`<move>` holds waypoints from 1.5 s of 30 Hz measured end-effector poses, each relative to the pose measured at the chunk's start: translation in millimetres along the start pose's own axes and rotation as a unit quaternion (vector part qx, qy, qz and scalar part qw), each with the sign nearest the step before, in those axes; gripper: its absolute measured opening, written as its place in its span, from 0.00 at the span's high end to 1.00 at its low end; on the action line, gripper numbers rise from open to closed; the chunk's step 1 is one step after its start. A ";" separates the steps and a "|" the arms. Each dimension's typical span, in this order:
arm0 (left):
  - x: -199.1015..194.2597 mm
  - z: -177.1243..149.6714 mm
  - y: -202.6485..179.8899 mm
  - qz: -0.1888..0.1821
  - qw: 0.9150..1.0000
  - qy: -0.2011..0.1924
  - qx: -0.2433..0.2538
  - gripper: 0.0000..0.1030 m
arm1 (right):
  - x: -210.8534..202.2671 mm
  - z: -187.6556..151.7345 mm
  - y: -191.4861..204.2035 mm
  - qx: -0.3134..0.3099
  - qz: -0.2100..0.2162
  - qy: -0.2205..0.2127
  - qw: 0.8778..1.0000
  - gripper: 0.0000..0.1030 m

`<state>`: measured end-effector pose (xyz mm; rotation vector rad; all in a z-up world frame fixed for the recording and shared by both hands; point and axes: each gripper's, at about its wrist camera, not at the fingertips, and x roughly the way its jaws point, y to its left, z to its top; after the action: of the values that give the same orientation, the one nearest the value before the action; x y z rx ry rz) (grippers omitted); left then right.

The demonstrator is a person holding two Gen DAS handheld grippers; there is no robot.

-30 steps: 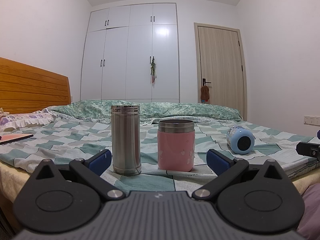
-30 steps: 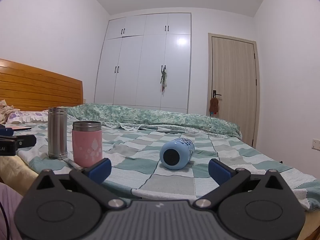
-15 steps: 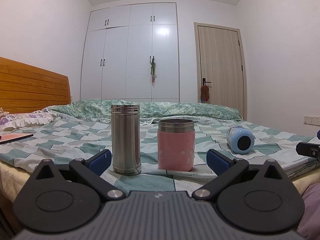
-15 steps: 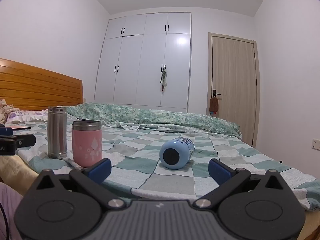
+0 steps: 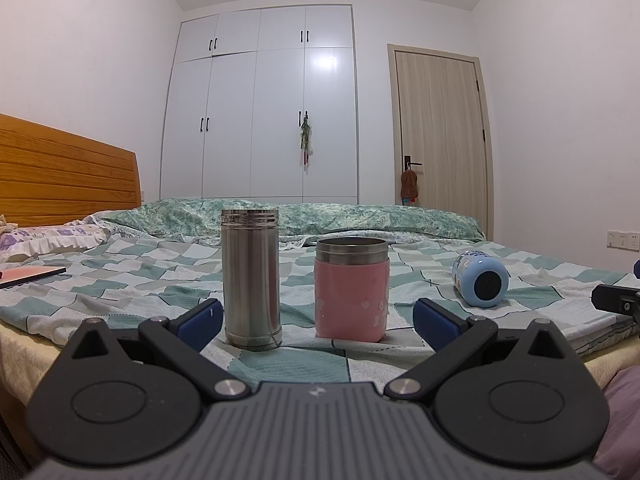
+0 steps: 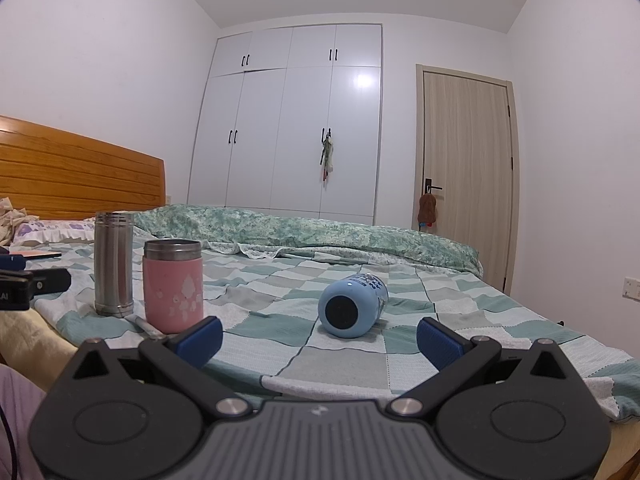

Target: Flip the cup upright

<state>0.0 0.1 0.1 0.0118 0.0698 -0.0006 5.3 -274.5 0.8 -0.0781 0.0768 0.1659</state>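
A light blue cup (image 6: 353, 305) lies on its side on the checkered bedspread, its round end towards me; it also shows at the right of the left wrist view (image 5: 480, 283). My right gripper (image 6: 319, 338) is open and empty, just short of the cup and centred on it. My left gripper (image 5: 316, 322) is open and empty at the bed's near edge, in front of an upright steel flask (image 5: 251, 278) and an upright pink cup (image 5: 351, 294). Both uprights also show in the right wrist view, the flask (image 6: 113, 264) and the pink cup (image 6: 173, 291).
A folded green quilt (image 6: 320, 232) lies across the far side of the bed. A wooden headboard (image 5: 60, 176) and pillows are at the left, with a flat reddish book (image 5: 30, 273) on the bedspread. A white wardrobe (image 5: 264, 112) and a door (image 5: 440, 140) stand behind.
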 end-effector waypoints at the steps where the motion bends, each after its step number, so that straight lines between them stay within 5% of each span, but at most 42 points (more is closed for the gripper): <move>1: 0.0 0.0 0.0 0.000 1.000 0.000 0.000 0.00 | 0.1 0.0 0.1 0.000 0.000 0.000 1.000 0.00; 39: 0.2 0.5 -0.7 -0.002 1.000 0.004 0.001 0.00 | 4.4 -2.9 1.9 -0.006 -0.001 0.013 1.000 0.00; 45: 8.6 6.2 -6.1 -0.034 0.999 0.032 0.009 0.00 | 5.7 3.4 -6.3 0.005 0.004 0.036 0.999 0.00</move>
<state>9.0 -6.1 5.6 0.0272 0.1347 -0.0689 12.2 -279.6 4.1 -0.0738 0.1492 0.1709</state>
